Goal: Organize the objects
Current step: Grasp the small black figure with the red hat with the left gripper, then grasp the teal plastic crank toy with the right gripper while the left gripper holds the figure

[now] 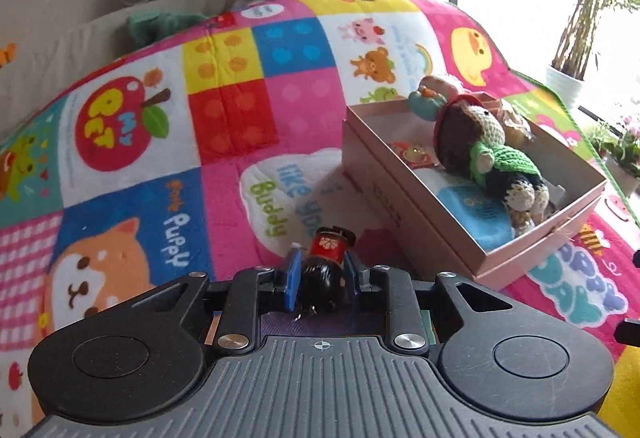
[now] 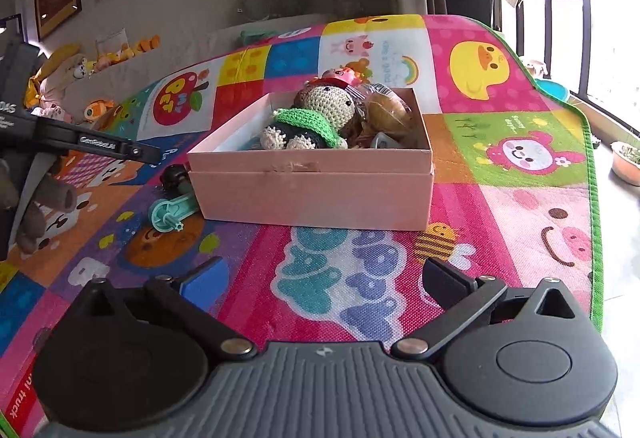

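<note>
My left gripper (image 1: 320, 274) is shut on a small wooden doll (image 1: 326, 266) with black hair and a red body, held above the play mat just left of the pink box (image 1: 404, 198). The box holds a crocheted doll in a green top (image 1: 480, 146), a blue item (image 1: 476, 214) and other small toys. In the right wrist view the same box (image 2: 312, 190) sits mid-mat with the crocheted doll (image 2: 316, 118) inside. My right gripper (image 2: 326, 278) is open and empty, in front of the box. The left gripper's arm (image 2: 92, 146) shows at the left.
A teal plastic toy (image 2: 170, 214) and a small black object (image 2: 174, 174) lie on the colourful mat (image 2: 520, 158) left of the box. Plush toys (image 2: 120, 52) line the wall at the back left. Potted plants (image 1: 576, 50) and a window stand to the right.
</note>
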`<action>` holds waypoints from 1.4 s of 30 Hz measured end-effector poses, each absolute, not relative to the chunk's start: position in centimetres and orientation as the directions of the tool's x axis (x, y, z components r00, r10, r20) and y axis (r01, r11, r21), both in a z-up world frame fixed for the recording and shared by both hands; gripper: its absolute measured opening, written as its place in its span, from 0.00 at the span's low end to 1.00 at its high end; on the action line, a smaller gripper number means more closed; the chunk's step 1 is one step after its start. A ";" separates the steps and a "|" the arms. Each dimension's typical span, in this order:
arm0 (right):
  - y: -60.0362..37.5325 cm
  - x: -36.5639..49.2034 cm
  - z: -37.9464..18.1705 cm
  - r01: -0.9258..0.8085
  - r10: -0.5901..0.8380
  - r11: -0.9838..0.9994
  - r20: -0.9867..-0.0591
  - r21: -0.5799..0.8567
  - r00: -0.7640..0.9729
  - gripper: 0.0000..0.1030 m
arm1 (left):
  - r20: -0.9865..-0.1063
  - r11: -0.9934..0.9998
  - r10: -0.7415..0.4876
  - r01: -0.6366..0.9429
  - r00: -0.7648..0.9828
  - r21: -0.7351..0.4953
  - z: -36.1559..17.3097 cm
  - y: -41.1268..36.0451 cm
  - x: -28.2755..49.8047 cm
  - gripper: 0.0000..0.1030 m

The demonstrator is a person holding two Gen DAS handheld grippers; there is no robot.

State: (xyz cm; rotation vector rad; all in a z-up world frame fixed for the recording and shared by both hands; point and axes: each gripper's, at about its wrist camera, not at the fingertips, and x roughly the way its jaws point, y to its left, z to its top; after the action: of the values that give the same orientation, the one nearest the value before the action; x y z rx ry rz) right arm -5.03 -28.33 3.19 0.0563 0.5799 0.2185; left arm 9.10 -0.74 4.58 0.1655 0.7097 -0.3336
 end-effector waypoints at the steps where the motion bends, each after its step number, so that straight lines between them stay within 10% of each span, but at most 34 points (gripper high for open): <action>1: -28.3 -5.1 3.2 -0.186 0.218 0.976 -0.537 0.113 0.815 1.00 | -0.682 0.931 -0.235 0.362 0.693 0.046 4.1 -1.1 10.0 0.26; 7: -28.4 -4.9 3.1 -0.185 0.219 0.976 -0.544 0.116 0.810 1.00 | -0.717 0.930 -0.180 0.355 0.673 0.100 1.5 -2.7 13.0 0.44; 42: -24.6 -2.0 1.8 -0.155 0.115 0.988 -0.718 0.010 0.687 1.00 | -0.614 0.977 -0.206 0.196 0.762 -0.085 1.1 6.0 -2.9 0.39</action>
State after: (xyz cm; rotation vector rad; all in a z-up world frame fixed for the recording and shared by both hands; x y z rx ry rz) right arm -2.04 -24.58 1.80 -0.0526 0.7997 0.1512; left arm -2.87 5.95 1.14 -0.0164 0.6693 -0.2188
